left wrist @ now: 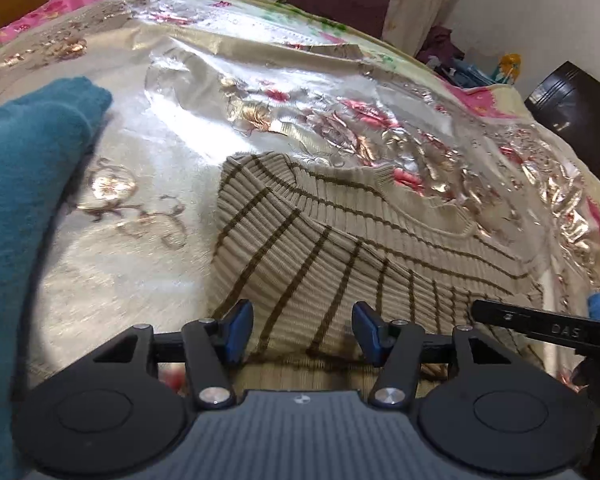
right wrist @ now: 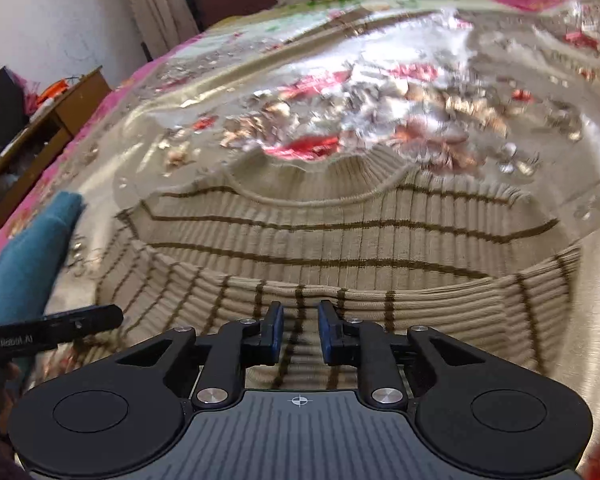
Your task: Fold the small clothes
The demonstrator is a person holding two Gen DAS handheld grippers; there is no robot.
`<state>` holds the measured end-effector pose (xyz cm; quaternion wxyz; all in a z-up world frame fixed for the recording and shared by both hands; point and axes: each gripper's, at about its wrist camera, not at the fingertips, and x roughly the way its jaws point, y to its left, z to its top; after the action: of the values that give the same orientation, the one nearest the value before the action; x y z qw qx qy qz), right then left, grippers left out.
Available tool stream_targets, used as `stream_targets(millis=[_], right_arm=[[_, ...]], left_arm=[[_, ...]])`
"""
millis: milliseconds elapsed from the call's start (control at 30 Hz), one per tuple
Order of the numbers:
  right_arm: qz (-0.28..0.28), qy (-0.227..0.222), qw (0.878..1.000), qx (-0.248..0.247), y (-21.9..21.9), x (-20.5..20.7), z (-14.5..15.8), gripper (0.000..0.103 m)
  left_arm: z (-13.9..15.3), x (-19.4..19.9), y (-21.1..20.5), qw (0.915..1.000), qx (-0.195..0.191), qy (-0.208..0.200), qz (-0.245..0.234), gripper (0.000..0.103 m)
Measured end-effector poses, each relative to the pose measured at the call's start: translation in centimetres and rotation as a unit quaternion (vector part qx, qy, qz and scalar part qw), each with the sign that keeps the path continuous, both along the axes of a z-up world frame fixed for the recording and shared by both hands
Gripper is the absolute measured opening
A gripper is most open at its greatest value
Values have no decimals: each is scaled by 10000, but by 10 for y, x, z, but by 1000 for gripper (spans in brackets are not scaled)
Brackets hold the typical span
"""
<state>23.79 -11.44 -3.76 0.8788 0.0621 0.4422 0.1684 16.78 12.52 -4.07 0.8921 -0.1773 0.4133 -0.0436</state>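
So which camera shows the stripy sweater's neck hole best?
The right wrist view: the sweater's collar sits centred, its whole curve facing the camera. The left wrist view shows the collar off to the right, slanted, seen from the side.

A bed carries everything, under a shiny cover with red and gold flowers; a pink sheet shows at its edges. On the cover lies a beige striped sweater, partly folded. A teal cloth lies beside it.

Teal garment — edge-cropped (blurred)
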Motion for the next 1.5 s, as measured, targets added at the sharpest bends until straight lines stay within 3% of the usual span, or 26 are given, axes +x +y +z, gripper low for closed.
stream_targets(millis=[133, 300, 467, 567, 667, 800, 1033, 1200, 1267, 1367, 1433, 1500], right_arm=[[55, -22, 10000, 10, -28, -41, 21, 21], [23, 157, 9999, 37, -74, -116, 46, 28], [-107, 734, 9971, -194, -106, -173, 46, 29], [-178, 1033, 9942, -239, -116, -192, 36, 29], [-338, 1429, 9892, -19, -123, -202, 22, 29], [-426, 1559, 9868, -147, -124, -210, 16, 29], [-210, 1903, 9814, -127, -117, -213, 1, 34], [-212, 2300, 9727, -212, -112, -209, -17, 34], [-253, 2327, 9721, -153, -114, -208, -18, 34], [-281, 2316, 9724, -84, -118, -210, -17, 34], [-259, 2297, 9729, 43, -121, -211, -16, 23], [-266, 2319, 9716, 398, -125, -212, -15, 13]], left_arm=[[11, -44, 17, 9997, -170, 164, -22, 59], [14, -116, 25, 9954, -546, 770, -131, 59], [2, -165, 10, 9845, -844, 1501, -331, 59], [-7, -177, 0, 9804, -878, 1716, -404, 59], [-8, -177, -8, 9809, -677, 1773, -429, 59], [-10, -174, -13, 9793, -533, 1895, -465, 60], [-13, -175, -26, 9771, -345, 1999, -641, 72], [-15, -173, -29, 9753, -305, 2091, -646, 72], [-15, -172, -30, 9748, -271, 2113, -656, 70], [-16, -172, -31, 9741, -172, 2166, -619, 50], [-18, -174, -26, 9733, -340, 2209, -517, 30], [-20, -175, -17, 9717, -666, 2229, -399, 22]])
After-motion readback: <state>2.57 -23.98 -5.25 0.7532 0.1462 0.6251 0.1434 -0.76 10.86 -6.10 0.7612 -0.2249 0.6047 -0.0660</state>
